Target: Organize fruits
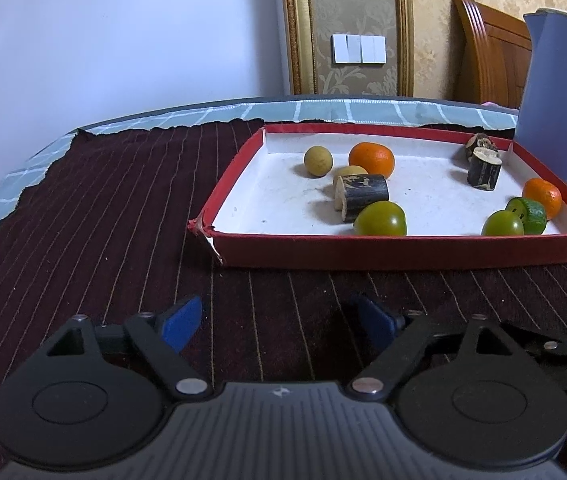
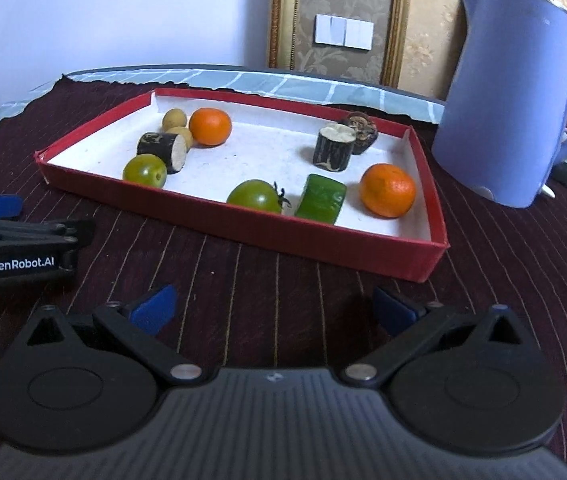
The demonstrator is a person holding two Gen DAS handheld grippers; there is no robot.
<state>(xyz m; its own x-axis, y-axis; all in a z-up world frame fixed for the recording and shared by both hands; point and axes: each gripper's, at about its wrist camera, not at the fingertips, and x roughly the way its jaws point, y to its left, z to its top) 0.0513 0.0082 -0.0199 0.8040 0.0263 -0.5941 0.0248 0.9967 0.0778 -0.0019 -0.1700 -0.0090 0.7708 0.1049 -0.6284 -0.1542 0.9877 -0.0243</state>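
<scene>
Fruit lies scattered in a shallow red tray (image 2: 243, 236) on a dark striped cloth (image 2: 503, 280) covering the surface, a blue kettle (image 2: 515, 112) standing just off the tray's far right corner. Oranges (image 2: 388, 195), green tomatoes (image 2: 257, 197), a green chunk (image 2: 320, 198), dark sugarcane stubs (image 2: 334, 148) and small yellow fruits (image 2: 174, 119) sit mixed, some touching. The risks from here appear plain: round fruit could roll away from a closing grip, the torn near left corner (image 1: 203, 232) of the light tray could shift or lift if a finger catches its low wall, and a careless reach along the right edge could nudge the kettle. The left tool (image 1: 279, 322) and right tool (image 2: 273, 310) both hover short of the tray's near edge, fingers spread well apart, holding and touching nothing.
</scene>
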